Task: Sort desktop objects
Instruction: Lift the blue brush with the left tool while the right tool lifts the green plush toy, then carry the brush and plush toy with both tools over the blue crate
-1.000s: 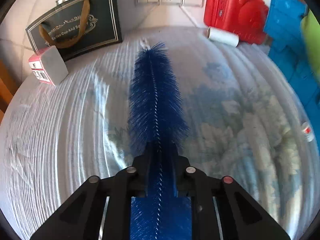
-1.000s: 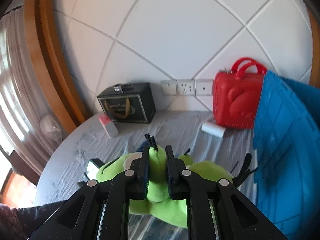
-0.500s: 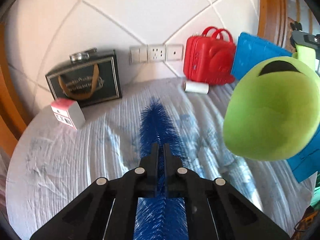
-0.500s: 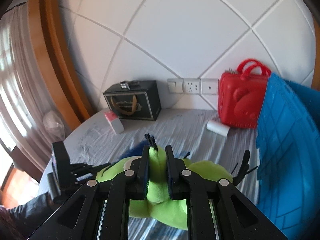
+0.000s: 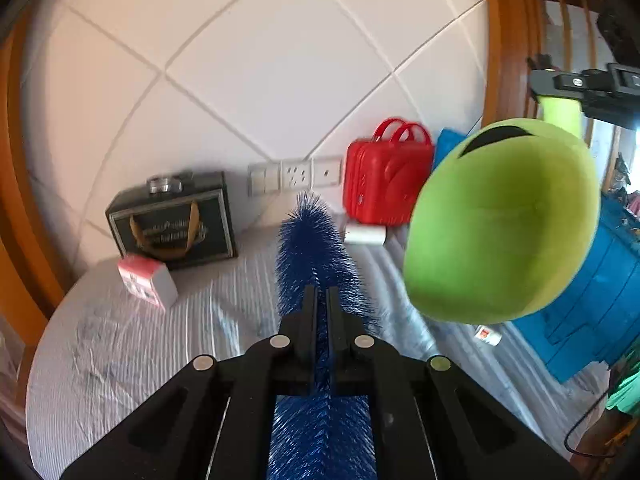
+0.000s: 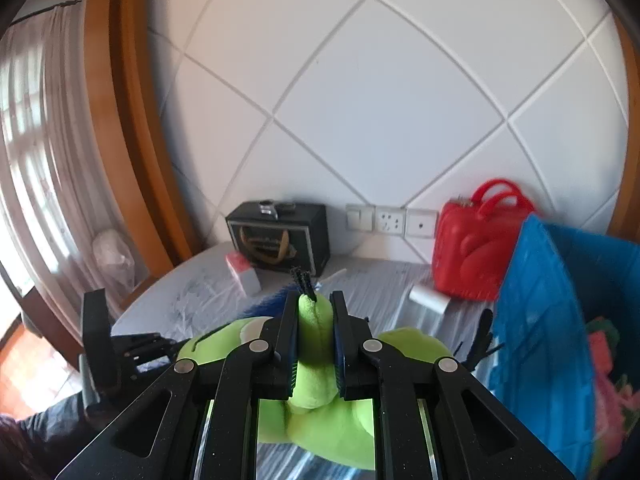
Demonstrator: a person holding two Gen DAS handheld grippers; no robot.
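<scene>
Your left hand-held gripper (image 5: 320, 300) pinches the long blue brush (image 5: 314, 240), pointing away toward the wall. Your right hand-held gripper (image 6: 314, 308) squeezes the green plush toy (image 6: 316, 412).

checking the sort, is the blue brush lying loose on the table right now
No, the left claw is shut on the blue brush, holding it above the table.

Left tool (image 5: 319, 300), right tool (image 6: 313, 312) clamped (both tilted downward).
</scene>
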